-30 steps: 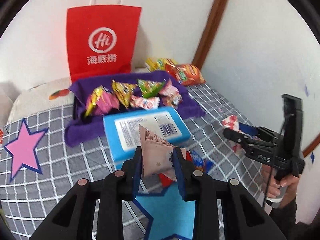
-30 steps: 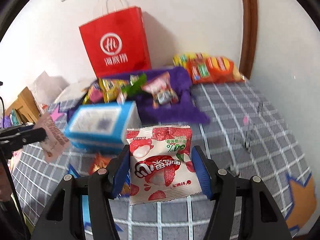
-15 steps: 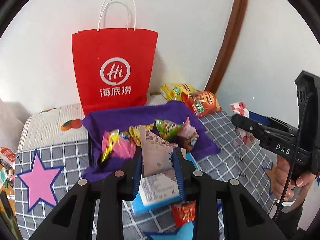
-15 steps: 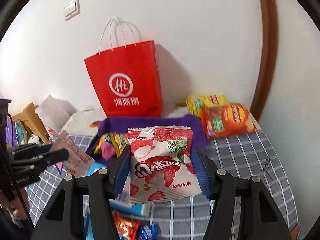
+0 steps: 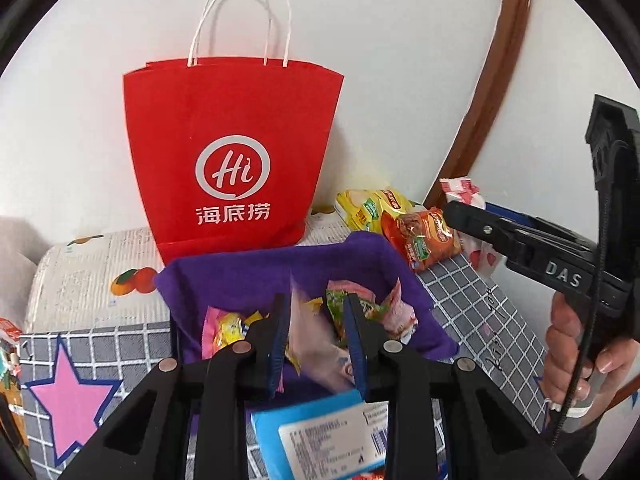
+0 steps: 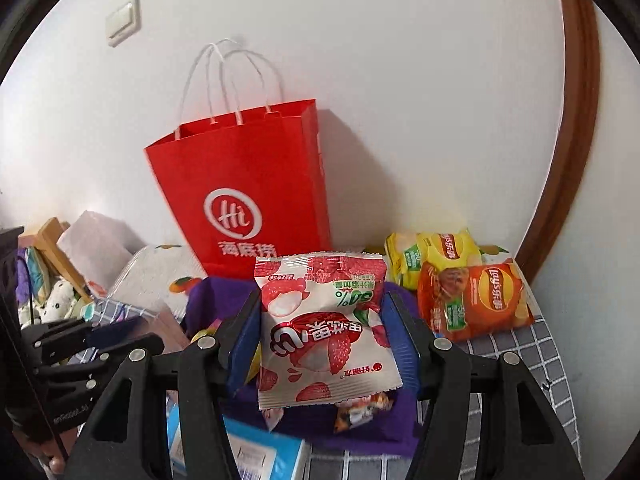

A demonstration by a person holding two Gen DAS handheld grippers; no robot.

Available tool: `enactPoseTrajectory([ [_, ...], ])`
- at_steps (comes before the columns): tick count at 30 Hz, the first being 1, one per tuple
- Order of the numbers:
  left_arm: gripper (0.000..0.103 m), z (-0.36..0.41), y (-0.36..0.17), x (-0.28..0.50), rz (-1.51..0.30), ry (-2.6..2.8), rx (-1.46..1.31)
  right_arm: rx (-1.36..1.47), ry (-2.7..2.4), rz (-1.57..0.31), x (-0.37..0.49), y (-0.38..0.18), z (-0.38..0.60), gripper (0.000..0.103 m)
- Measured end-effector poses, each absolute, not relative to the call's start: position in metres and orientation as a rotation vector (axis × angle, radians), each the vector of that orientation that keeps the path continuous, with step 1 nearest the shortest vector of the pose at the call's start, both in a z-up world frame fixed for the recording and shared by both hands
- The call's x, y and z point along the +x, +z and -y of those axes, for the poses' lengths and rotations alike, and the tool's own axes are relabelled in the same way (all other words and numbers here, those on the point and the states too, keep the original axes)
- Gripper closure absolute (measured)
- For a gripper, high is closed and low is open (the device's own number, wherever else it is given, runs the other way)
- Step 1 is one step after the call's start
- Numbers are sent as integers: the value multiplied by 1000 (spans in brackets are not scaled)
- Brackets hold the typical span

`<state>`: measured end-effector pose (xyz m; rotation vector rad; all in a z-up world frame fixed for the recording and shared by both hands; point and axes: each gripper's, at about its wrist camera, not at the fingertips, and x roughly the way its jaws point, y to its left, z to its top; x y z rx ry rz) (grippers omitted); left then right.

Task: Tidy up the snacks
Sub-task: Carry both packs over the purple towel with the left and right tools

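My left gripper (image 5: 316, 344) pinches a pale pink snack packet (image 5: 316, 340), and my right gripper (image 6: 322, 340) clamps a lychee jelly pouch (image 6: 324, 328). Both hang over the purple cloth (image 5: 360, 256) of snacks; beyond stands the red Haidilao paper bag (image 5: 232, 152).

Upright red-and-white lychee snack packet (image 6: 324, 328) and pale pink packet (image 5: 316, 344) above purple snack-filled cloth (image 5: 360, 252).
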<state>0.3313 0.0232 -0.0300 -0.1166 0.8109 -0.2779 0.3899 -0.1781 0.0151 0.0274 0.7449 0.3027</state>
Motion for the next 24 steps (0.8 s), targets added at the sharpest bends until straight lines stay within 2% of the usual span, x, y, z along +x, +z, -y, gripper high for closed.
enactPoseTrajectory([
  [10,80,-31,-63,360,-886,-266,-148,31,327,-890,433,-41,180,44],
  [24,80,-43,-62,360,-932,-240,-178,13,323,-1040,451,-83,170,44],
])
